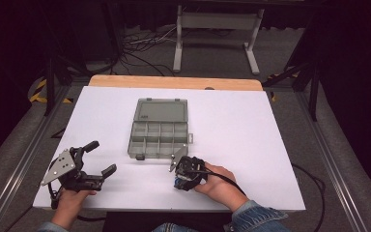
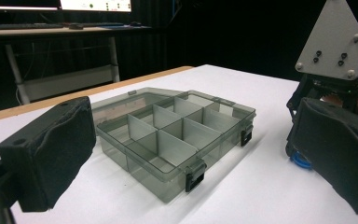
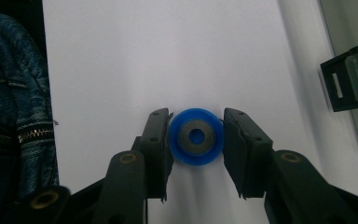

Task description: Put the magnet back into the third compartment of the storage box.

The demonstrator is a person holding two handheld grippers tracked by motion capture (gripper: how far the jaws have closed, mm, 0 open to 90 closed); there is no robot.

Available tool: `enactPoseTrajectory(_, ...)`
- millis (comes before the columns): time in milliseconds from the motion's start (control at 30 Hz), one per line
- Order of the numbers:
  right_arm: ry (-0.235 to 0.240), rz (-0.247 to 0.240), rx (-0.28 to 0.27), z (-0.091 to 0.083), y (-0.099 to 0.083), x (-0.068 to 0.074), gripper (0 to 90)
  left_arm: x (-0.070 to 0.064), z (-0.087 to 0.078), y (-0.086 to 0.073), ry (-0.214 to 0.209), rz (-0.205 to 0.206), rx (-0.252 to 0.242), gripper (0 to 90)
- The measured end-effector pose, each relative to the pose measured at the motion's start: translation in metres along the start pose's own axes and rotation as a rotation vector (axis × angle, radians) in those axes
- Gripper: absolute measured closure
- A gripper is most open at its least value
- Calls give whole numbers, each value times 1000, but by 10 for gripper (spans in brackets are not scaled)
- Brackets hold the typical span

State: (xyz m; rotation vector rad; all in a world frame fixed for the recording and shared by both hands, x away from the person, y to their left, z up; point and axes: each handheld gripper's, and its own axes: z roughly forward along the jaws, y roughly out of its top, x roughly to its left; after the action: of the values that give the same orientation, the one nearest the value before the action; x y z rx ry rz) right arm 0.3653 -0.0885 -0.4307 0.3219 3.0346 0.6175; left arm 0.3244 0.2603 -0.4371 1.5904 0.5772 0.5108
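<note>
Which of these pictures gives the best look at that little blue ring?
The right gripper view: the blue ring sits square-on between the right claw jaws. The left gripper view catches a blue sliver; the high view, a small blue speck.

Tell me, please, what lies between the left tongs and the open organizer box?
Nothing: in the high view, only bare white table separates the left tongs from the organizer box. The left gripper view agrees.
</note>
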Motion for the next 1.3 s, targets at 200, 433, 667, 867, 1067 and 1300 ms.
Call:
enactPoseTrajectory(200, -1, 3, 3, -1, 0, -2, 626, 0, 0, 0, 1, -1, -2, 5)
enactPoseTrajectory(433, -7, 15, -28, -15, 0, -6, 626, 0, 0, 0, 1, -3, -3, 7)
enactPoseTrajectory(667, -23, 17, -44, -26, 3, -8, 626, 0, 0, 0, 2, -4, -3, 7)
enactPoseTrajectory(867, -26, 17, -78, -38, 4, -12, 625, 1, 0, 0, 5, -6, -6, 7)
enactPoseTrajectory(1067, -35, 13, -102, -45, 7, -15, 625, 1, 0, 0, 5, -5, -3, 7)
enactPoseTrajectory(1300, -42, 8, -110, -49, 10, -17, 625, 1, 0, 0, 2, -5, -3, 7)
